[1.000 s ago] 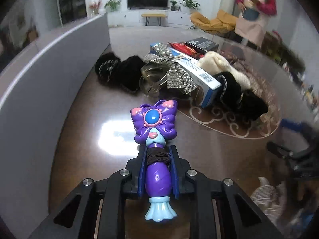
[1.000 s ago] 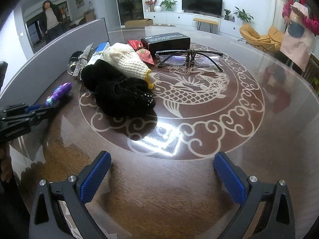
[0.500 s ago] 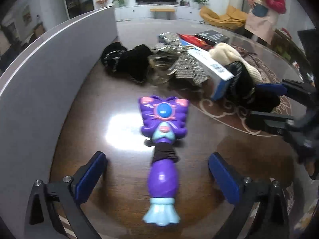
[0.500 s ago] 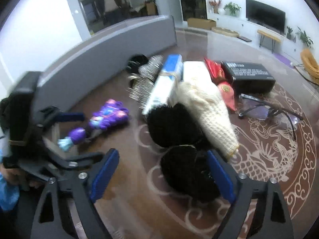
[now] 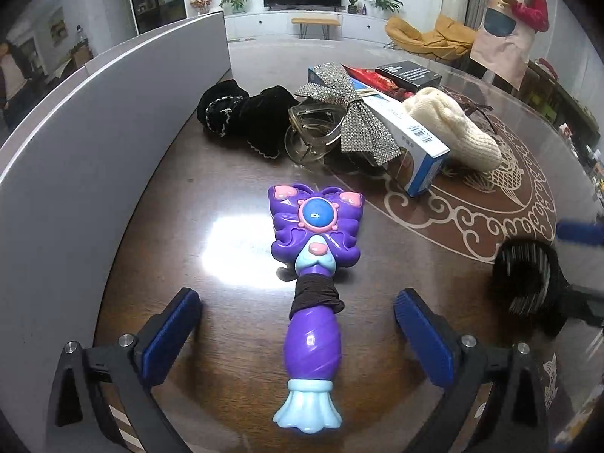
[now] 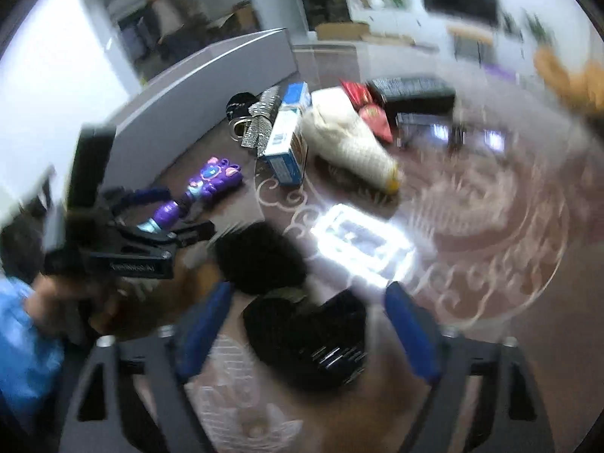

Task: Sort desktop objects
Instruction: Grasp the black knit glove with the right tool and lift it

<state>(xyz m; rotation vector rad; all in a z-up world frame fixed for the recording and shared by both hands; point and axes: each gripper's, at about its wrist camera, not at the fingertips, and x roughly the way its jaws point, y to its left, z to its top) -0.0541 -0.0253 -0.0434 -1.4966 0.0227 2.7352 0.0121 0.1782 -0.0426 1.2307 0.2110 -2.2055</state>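
My left tongs stand released around the toy; my right tongs straddle the black sock, grip unclear through blur.

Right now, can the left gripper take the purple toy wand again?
Probably yes. The left gripper is open, and the purple toy wand lies on the table between its fingers, with nothing covering it.

Purple-and-blue toy wand, cream knit glove, rhinestone-studded bow
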